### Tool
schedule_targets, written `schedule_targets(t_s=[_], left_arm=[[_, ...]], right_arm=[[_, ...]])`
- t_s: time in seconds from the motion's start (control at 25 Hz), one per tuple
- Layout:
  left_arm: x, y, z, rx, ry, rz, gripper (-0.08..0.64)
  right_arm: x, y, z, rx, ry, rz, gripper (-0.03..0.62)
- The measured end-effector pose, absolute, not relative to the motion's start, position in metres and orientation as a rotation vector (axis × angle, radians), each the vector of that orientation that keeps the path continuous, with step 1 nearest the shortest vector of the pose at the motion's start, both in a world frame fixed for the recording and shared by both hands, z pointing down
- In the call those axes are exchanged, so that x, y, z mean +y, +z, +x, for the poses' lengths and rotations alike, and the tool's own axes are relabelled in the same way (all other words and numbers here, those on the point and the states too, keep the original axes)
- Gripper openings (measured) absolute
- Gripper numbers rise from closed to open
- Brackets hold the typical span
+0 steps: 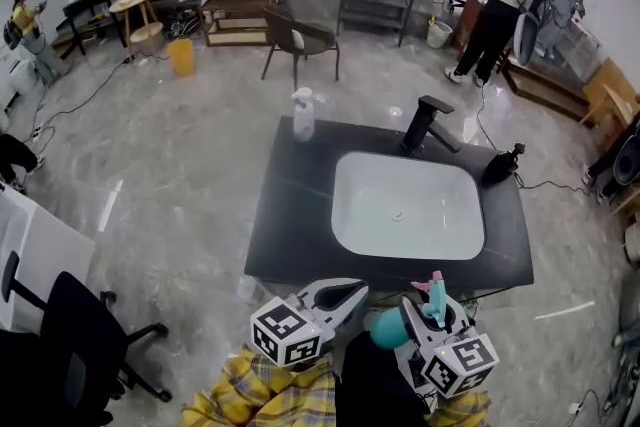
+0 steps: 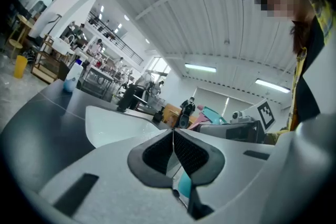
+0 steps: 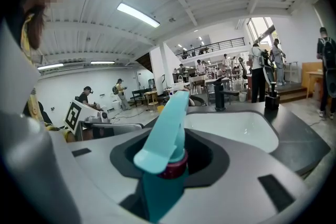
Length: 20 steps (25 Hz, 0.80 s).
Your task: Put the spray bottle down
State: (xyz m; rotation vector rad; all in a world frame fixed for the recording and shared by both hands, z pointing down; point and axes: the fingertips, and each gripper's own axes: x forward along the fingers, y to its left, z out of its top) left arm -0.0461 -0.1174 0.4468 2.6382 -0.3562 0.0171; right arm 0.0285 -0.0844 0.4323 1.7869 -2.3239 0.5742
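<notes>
A teal spray bottle (image 1: 386,329) with a teal trigger head and a dark pink collar sits upright between the jaws of my right gripper (image 1: 438,311), which is shut on it just short of the counter's near edge. In the right gripper view the spray bottle (image 3: 166,140) fills the middle, its neck clamped in the right gripper (image 3: 169,159). My left gripper (image 1: 344,295) hovers beside it to the left, shut and empty. Its pads (image 2: 190,153) meet in a closed line in the left gripper view, where the bottle's trigger head (image 2: 211,113) shows at the right.
Ahead lies a dark counter (image 1: 292,215) with a white sink basin (image 1: 405,205) and a black faucet (image 1: 428,123). A clear pump bottle (image 1: 302,113) stands at its far left corner, a small black object (image 1: 503,163) at its right. An office chair (image 1: 70,355) stands left.
</notes>
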Motion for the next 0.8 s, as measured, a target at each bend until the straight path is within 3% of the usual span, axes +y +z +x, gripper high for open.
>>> schedule_targets(t_s=[0.8], left_arm=[[-0.191, 0.432, 0.063, -0.4, 0.034, 2.712, 0.009]], right_arm=[[-0.168, 0.426, 0.134, -2.381, 0.547, 1.801, 0.143]])
